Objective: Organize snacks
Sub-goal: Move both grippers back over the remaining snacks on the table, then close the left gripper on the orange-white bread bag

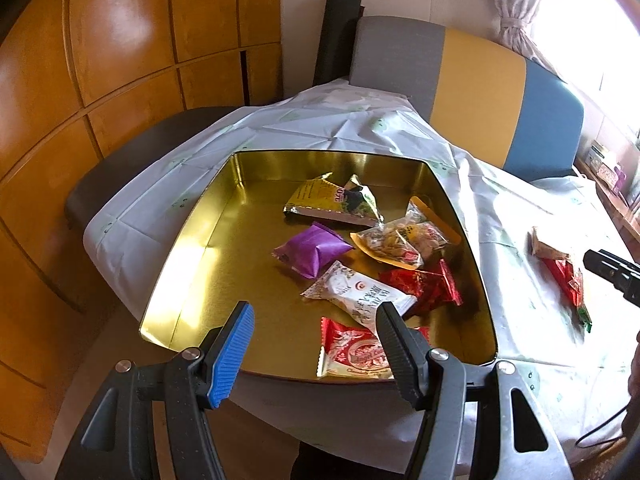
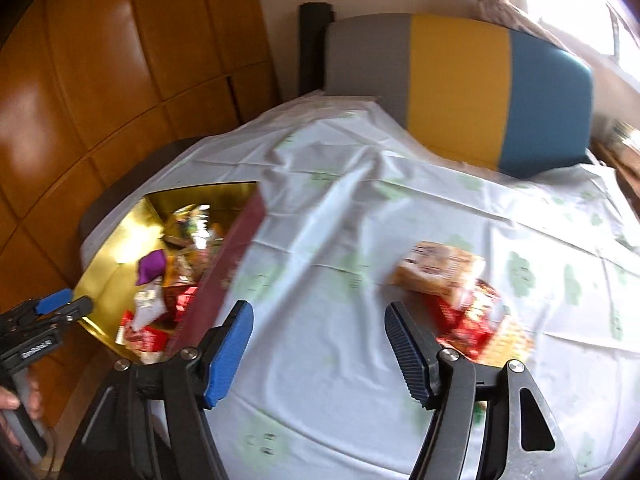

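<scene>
A gold tin box (image 1: 192,248) sits on the white tablecloth and holds several snack packets: a purple one (image 1: 312,250), a white one (image 1: 356,294), red ones (image 1: 424,284) and a yellow one (image 1: 320,198). My left gripper (image 1: 316,340) hangs open over the tin's near edge with nothing between its fingers. In the right wrist view the tin (image 2: 120,248) lies at the left. My right gripper (image 2: 318,340) stands open above bare cloth, empty. Just beyond its right finger lie an orange packet (image 2: 440,268) and red packets (image 2: 472,320), also seen as loose packets (image 1: 560,268) in the left wrist view.
A chair back in grey, yellow and blue (image 1: 480,92) stands behind the table. Wooden cabinets (image 1: 100,80) fill the left. The tablecloth (image 2: 360,200) is creased. A person's hand (image 2: 12,404) holds the left gripper's handle. A bright window is at the upper right.
</scene>
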The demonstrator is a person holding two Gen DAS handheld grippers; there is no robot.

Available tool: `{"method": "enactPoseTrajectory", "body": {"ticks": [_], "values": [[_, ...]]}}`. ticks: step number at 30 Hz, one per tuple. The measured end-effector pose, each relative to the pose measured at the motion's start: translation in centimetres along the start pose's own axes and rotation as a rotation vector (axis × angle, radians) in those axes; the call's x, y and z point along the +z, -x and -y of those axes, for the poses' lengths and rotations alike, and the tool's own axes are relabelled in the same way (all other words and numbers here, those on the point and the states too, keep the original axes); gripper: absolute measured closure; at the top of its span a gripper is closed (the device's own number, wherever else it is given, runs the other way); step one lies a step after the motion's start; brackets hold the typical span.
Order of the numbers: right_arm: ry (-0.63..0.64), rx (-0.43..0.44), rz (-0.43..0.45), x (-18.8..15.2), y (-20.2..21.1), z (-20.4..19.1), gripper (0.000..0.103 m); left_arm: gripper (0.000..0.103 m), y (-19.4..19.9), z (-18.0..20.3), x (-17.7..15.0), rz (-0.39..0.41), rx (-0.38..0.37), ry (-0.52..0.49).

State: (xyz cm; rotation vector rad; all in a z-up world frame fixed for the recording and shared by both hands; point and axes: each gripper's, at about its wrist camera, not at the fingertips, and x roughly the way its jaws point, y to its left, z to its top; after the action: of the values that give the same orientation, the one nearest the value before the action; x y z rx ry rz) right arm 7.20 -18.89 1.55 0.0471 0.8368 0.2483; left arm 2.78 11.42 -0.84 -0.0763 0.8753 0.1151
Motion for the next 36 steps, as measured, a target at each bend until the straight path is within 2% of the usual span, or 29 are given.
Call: {"method": "enactPoseTrajectory", "body": {"ticks": [7, 15, 21, 22, 27, 33, 36], "values": [[-0.024, -0.093, 0.004, 0.0, 1.3, 4.4, 0.022, 0.039, 0.1, 0.8, 0.0, -0.004, -0.008, -0.026], [-0.088, -0.257, -0.004, -0.1, 2.2, 11.5, 0.020, 0.039, 1.0, 2.9, 0.6, 0.034, -0.059, -0.090], [-0.312, -0.367, -0.036, -1.7, 2.1, 18.3, 0.020, 0.039, 0.8, 6.4, 1.6, -0.006, -0.152, -0.155], [-0.368, -0.366, -0.035, -1.8, 2.3, 19.3, 0.020, 0.039, 0.7, 7.1, 1.9, -0.025, -0.181, -0.159], [-0.468, -0.340, -0.033, -1.9, 2.6, 20.9, 0.020, 0.039, -0.2, 11.1, 2.9, -0.098, -0.291, -0.207], [-0.506, -0.314, -0.043, -1.9, 2.3, 20.8, 0.020, 0.039, -2.3, 16.4, 4.0, -0.181, -0.383, -0.248], [-0.507, -0.306, -0.044, -2.0, 2.4, 20.6, 0.020, 0.039, -4.2, 18.4, 4.5, -0.283, -0.483, -0.188]]}}
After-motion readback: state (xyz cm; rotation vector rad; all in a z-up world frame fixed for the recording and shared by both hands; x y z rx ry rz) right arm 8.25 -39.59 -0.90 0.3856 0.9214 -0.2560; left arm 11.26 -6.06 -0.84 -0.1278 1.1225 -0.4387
